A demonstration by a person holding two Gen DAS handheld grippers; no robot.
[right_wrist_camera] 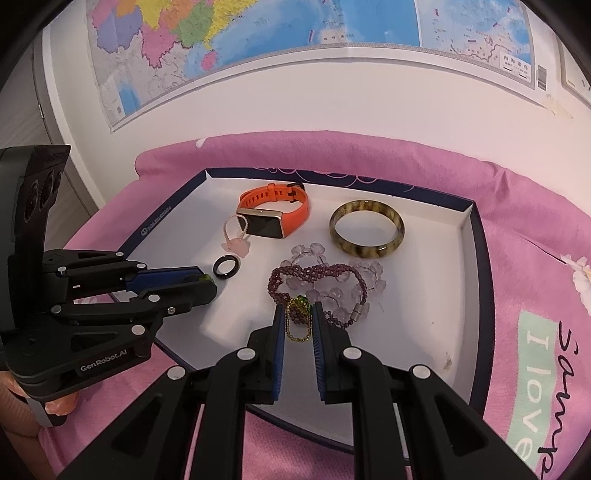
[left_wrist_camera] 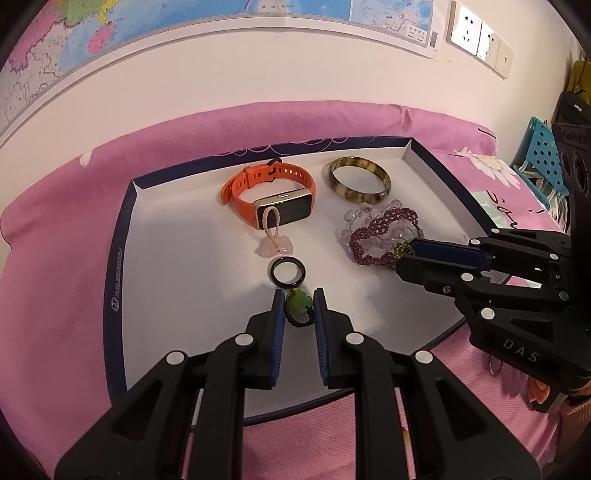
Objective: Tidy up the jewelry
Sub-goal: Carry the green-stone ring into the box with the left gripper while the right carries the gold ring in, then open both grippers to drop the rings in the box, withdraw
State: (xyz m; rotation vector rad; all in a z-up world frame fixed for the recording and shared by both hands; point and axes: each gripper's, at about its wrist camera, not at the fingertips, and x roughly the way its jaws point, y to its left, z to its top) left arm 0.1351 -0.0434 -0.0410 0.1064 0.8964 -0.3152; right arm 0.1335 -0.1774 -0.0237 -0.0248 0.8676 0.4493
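Observation:
A white tray [left_wrist_camera: 177, 258] with a navy rim holds the jewelry. My left gripper [left_wrist_camera: 298, 300] is shut on a green pendant [left_wrist_camera: 300, 301] strung on a black bead cord, just in front of a black ring [left_wrist_camera: 291, 285]. My right gripper [right_wrist_camera: 299, 312] is shut on a gold chain with a green stone [right_wrist_camera: 300, 303], at the near edge of a purple bead bracelet [right_wrist_camera: 280, 275] tangled with a clear crystal bracelet [right_wrist_camera: 373, 284]. Farther back lie an orange smartwatch [left_wrist_camera: 284, 203], a pink charm [left_wrist_camera: 275, 249] and a tortoiseshell bangle [right_wrist_camera: 365, 252].
The tray rests on a pink cloth [left_wrist_camera: 66, 240] against a wall with a map [right_wrist_camera: 258, 29]. Wall sockets [left_wrist_camera: 476, 35] and a blue perforated basket [left_wrist_camera: 543, 147] are at the right. A hand [right_wrist_camera: 61, 402] grips the left tool.

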